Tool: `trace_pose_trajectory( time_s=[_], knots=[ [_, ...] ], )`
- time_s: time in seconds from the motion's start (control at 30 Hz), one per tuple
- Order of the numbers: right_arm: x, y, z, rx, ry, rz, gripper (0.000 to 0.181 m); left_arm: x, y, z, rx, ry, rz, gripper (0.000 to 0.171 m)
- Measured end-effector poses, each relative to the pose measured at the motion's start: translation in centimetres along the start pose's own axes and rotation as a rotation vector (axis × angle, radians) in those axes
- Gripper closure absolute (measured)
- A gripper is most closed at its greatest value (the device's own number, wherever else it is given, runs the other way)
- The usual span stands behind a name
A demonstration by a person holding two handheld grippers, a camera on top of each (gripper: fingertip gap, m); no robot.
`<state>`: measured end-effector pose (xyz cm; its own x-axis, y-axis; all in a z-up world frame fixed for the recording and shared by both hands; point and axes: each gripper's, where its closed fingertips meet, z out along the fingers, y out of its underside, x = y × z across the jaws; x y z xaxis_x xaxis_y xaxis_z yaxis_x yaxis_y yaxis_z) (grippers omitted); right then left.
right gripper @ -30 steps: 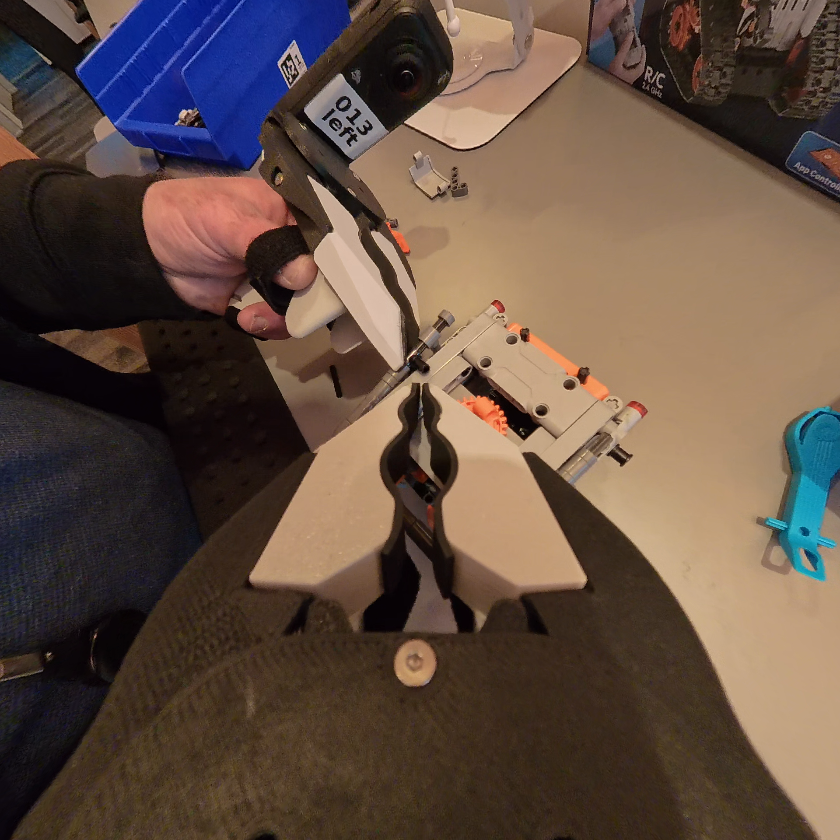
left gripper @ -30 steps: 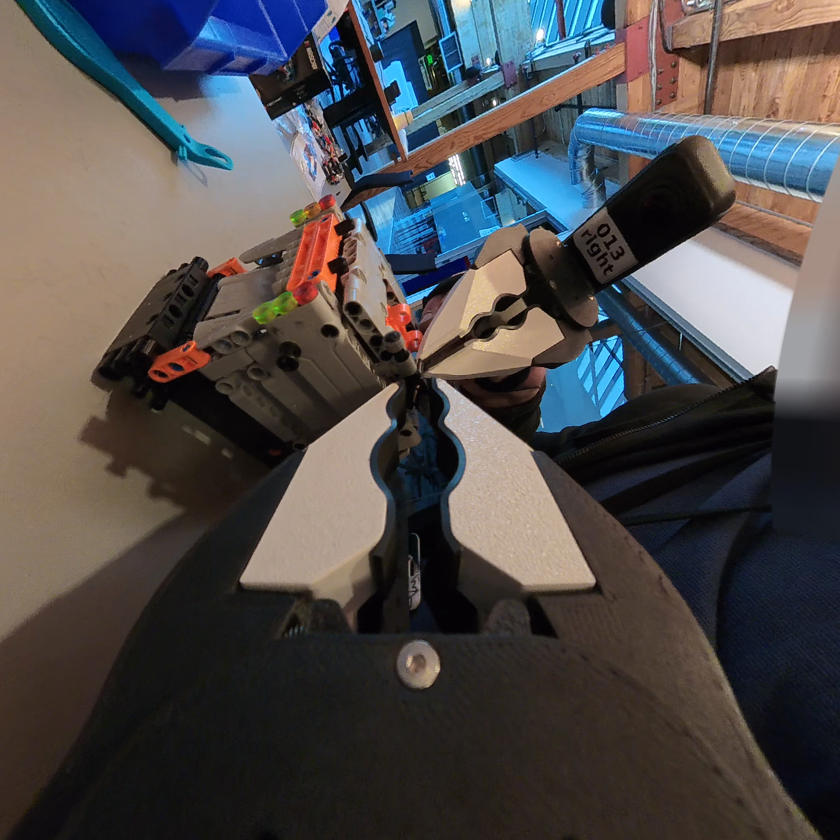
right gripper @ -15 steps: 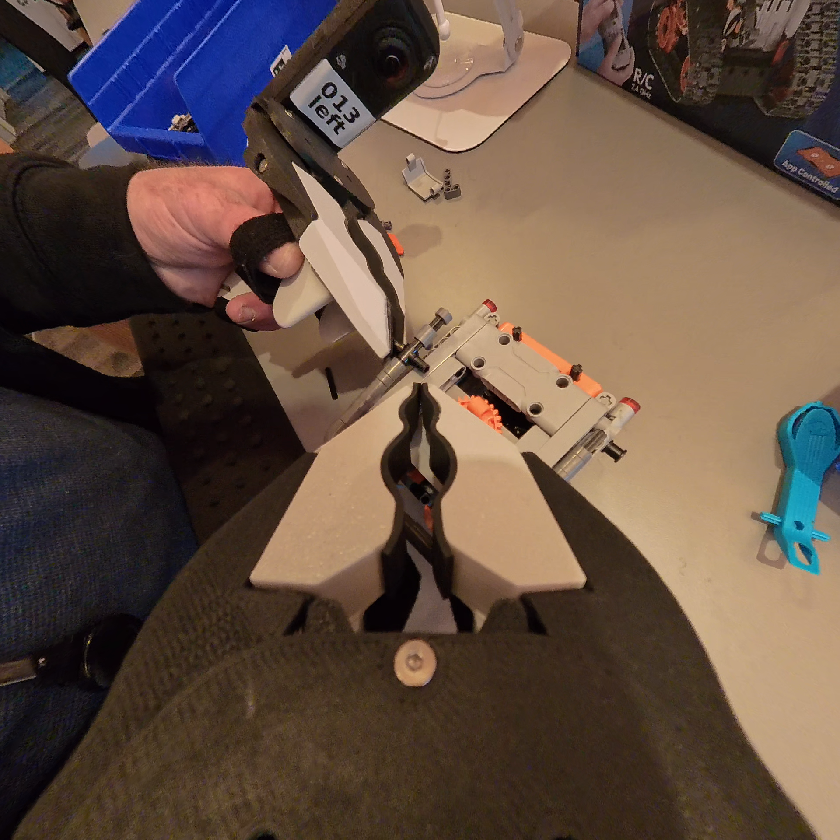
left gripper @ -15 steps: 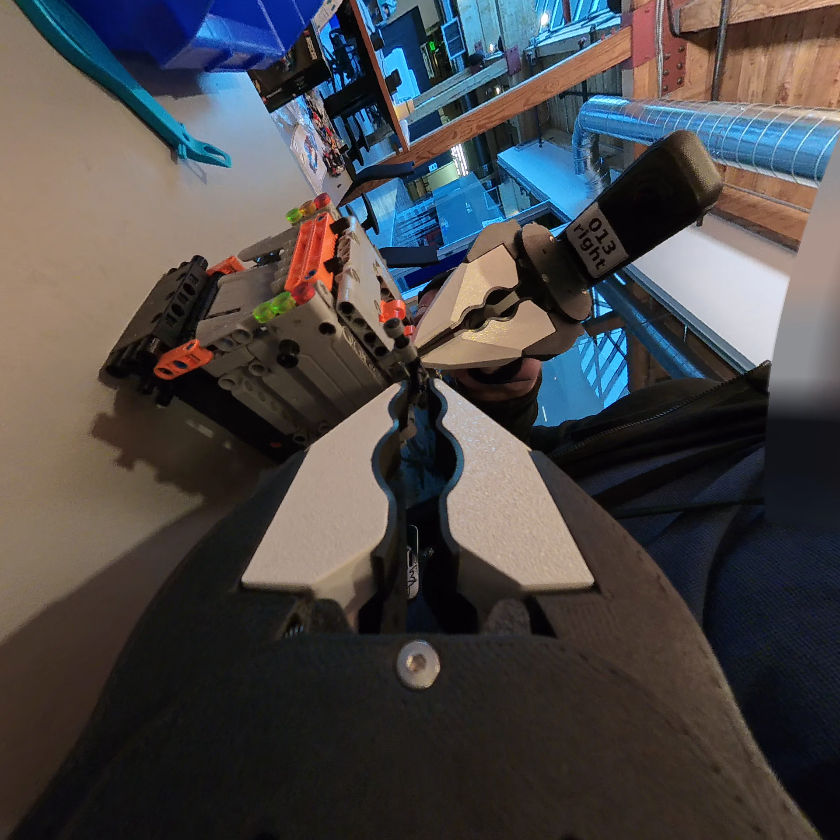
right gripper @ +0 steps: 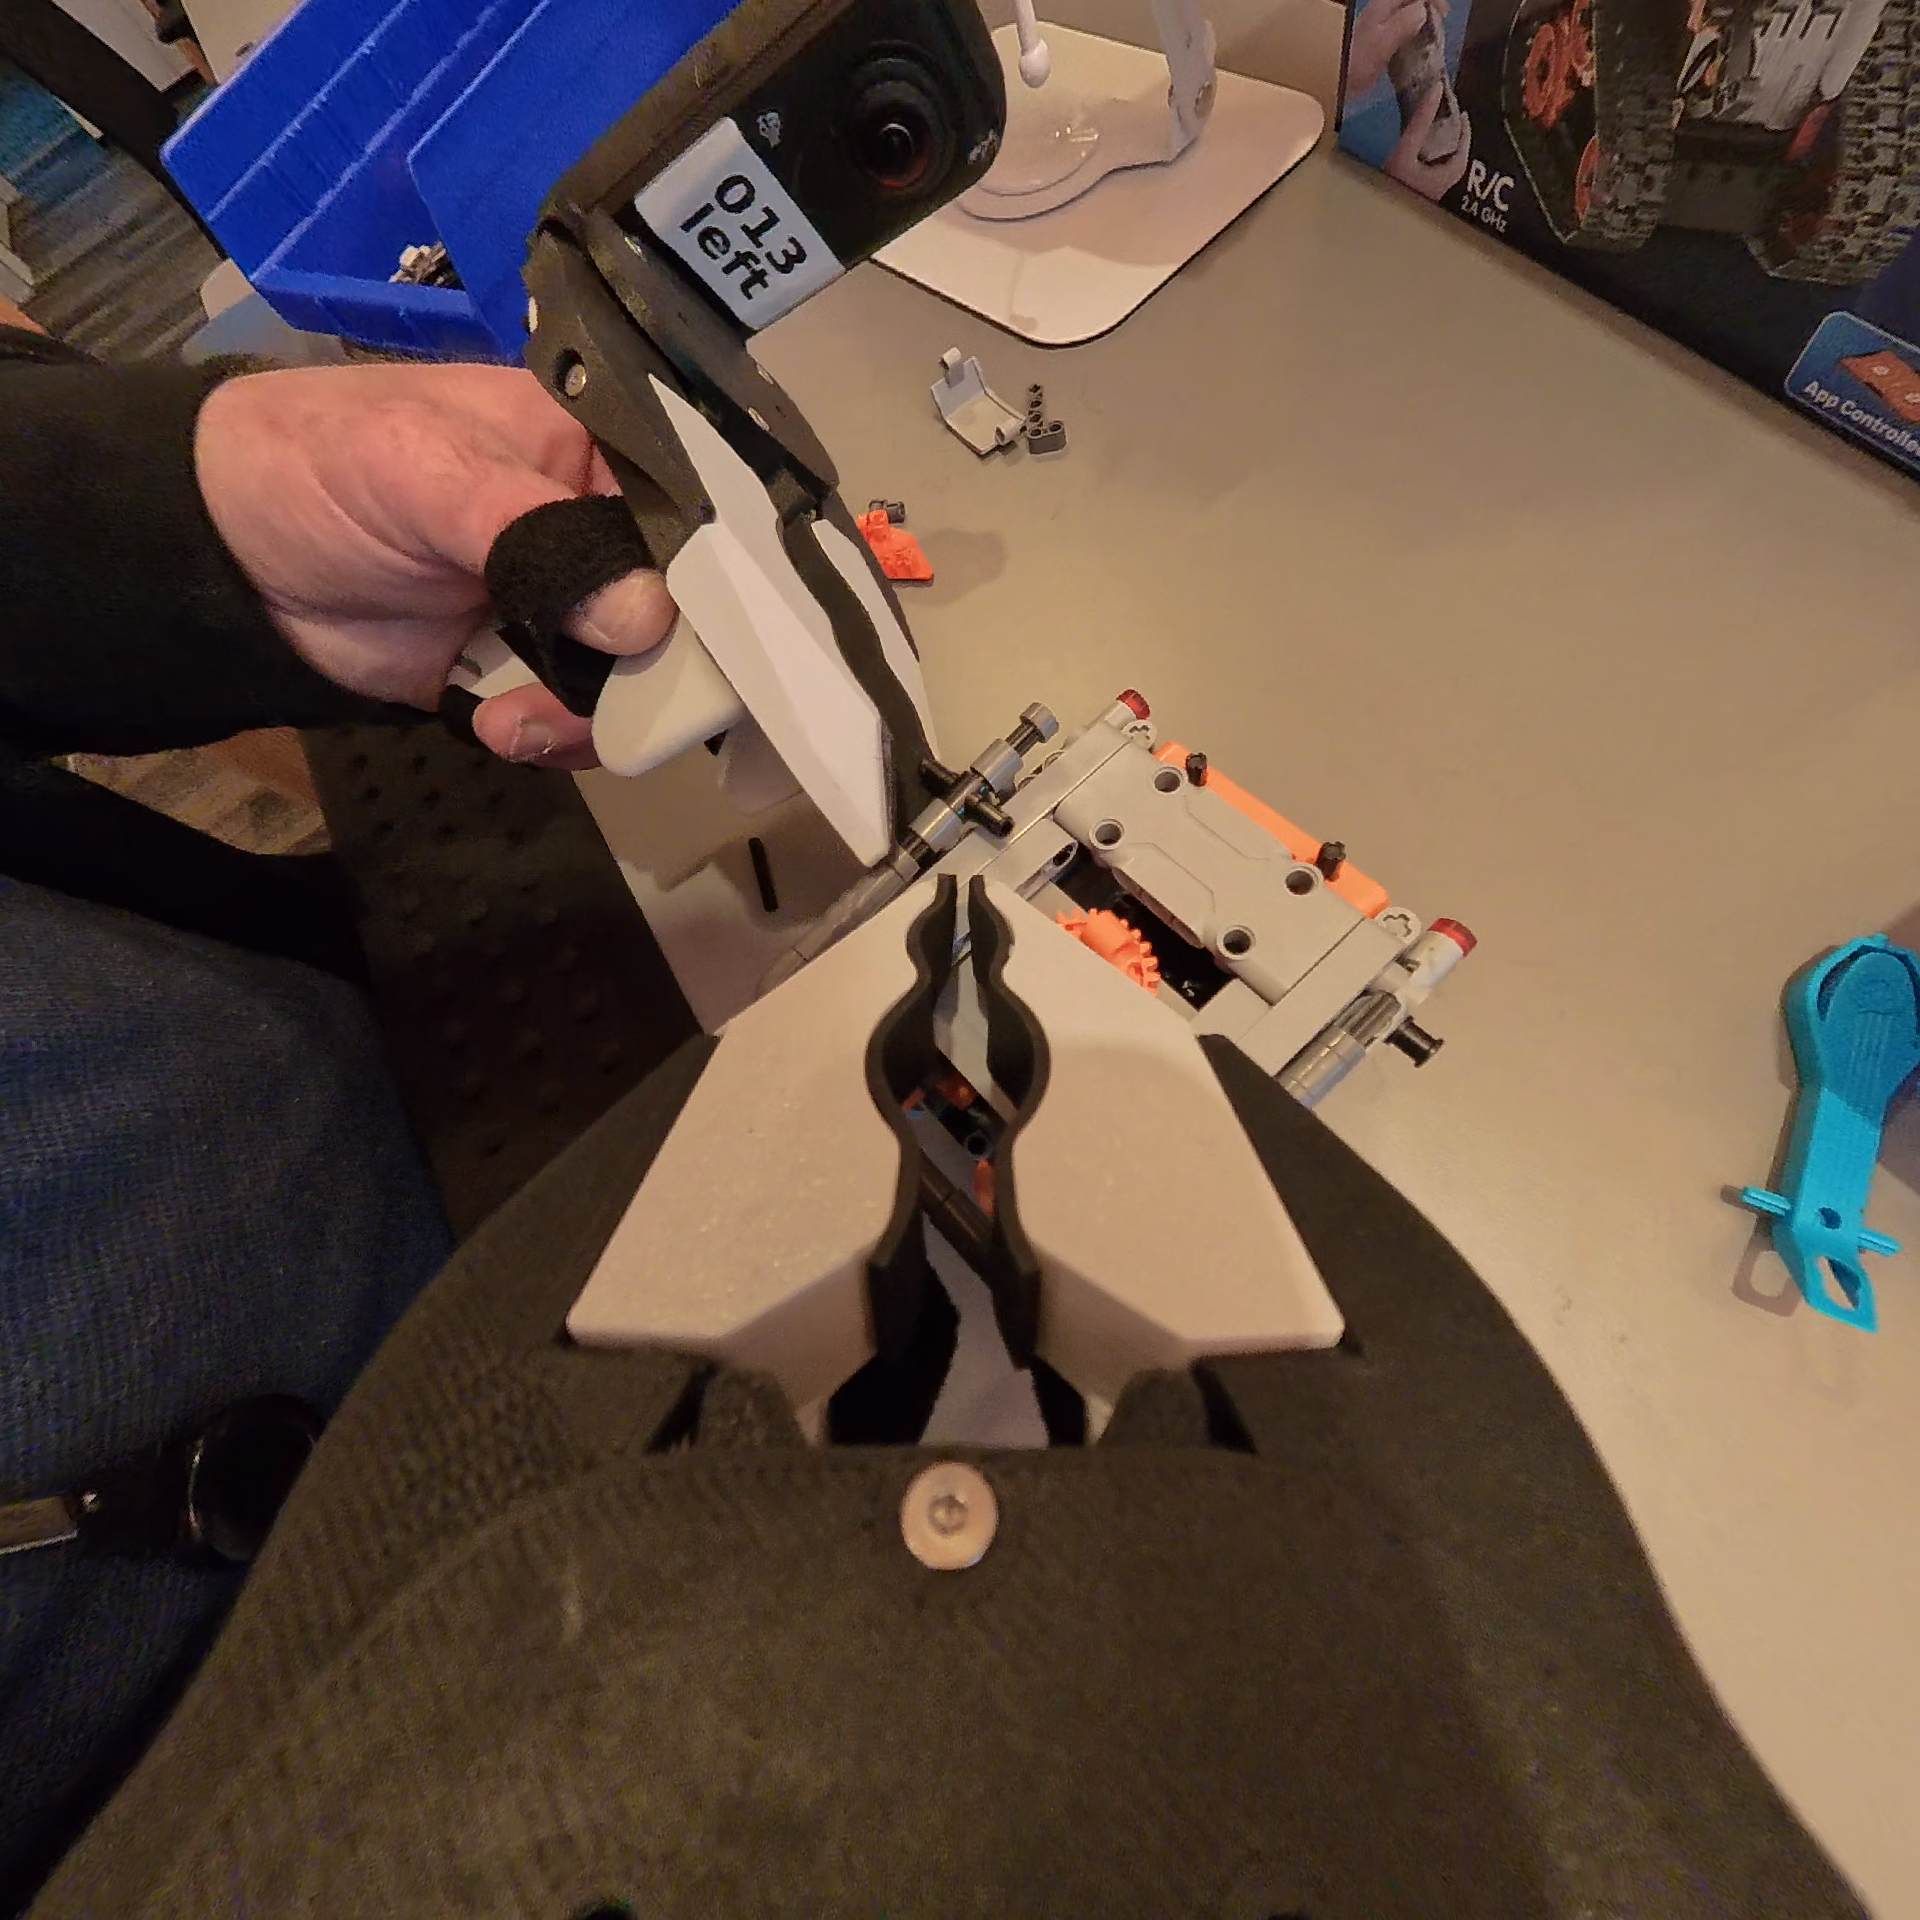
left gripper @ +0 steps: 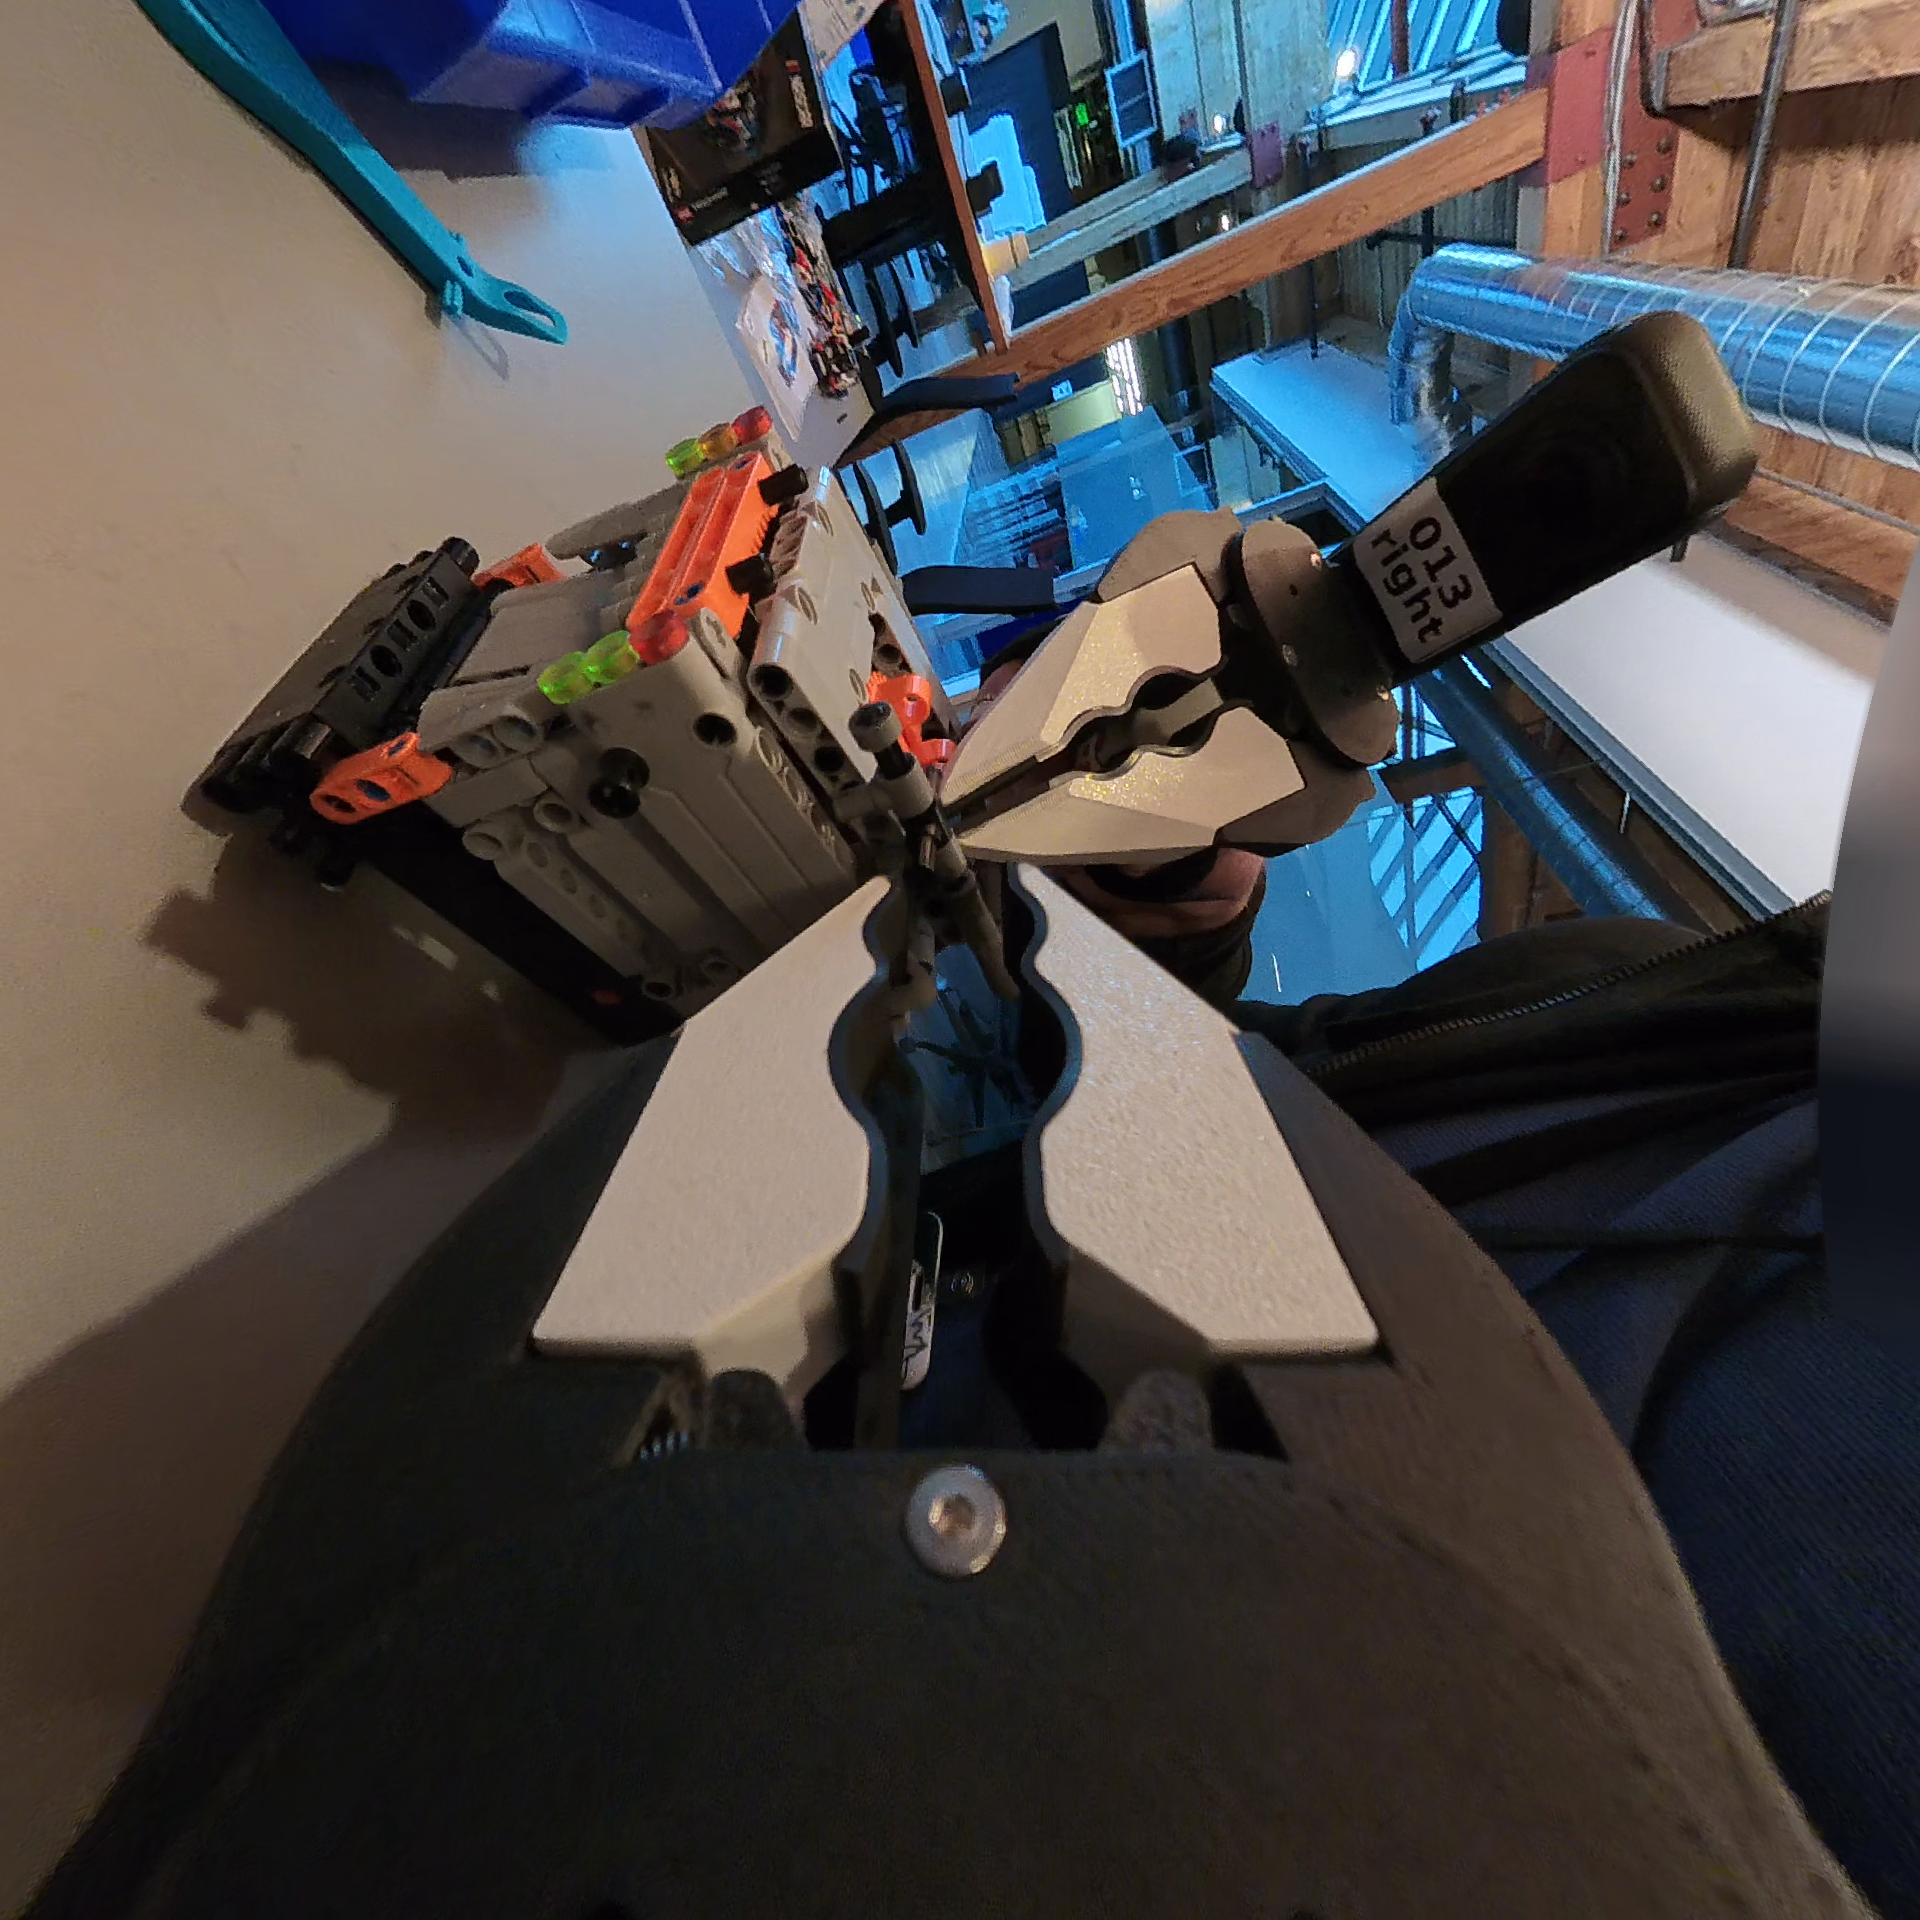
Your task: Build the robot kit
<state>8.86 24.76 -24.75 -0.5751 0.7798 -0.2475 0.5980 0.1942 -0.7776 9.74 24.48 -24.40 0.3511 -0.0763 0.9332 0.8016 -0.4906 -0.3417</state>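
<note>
Both tongs (right gripper: 958,883) at model's (right gripper: 1226,883) edge

table (right gripper: 1455,582): beige, bears everything
brick model (right gripper: 1226,883): just beyond the right fingertips
teal tool (right gripper: 1839,1122): right of them
blue bin (right gripper: 395,177): far left
white stand base (right gripper: 1101,239): far ahead

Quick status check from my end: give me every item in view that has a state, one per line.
Left gripper: shut on dark grey axle.
Right gripper: nearly shut, tips at the model's corner; grip unclear.
Dark grey axle: sticking out of the model, pinched.
Grey and orange brick model: resting on table, partly built.
Teal tool: lying flat, untouched.
Blue bin: open-topped.
</note>
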Motion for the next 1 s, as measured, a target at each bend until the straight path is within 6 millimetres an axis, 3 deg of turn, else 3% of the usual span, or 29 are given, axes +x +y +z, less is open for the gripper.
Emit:
trace_pose_trajectory(
  time_s=[0.73,1.0],
  knots=[
    [-0.2,0.0,0.0,0.011,-0.011,-0.004,0.181,-0.4,-1.2,-0.5,0.07,-0.096,-0.005,0.151],
    [-0.2,0.0,-0.1,0.023,-0.017,0.0,0.181,-0.6,-1.5,-0.1,0.072,-0.13,0.003,0.157]
  ],
)
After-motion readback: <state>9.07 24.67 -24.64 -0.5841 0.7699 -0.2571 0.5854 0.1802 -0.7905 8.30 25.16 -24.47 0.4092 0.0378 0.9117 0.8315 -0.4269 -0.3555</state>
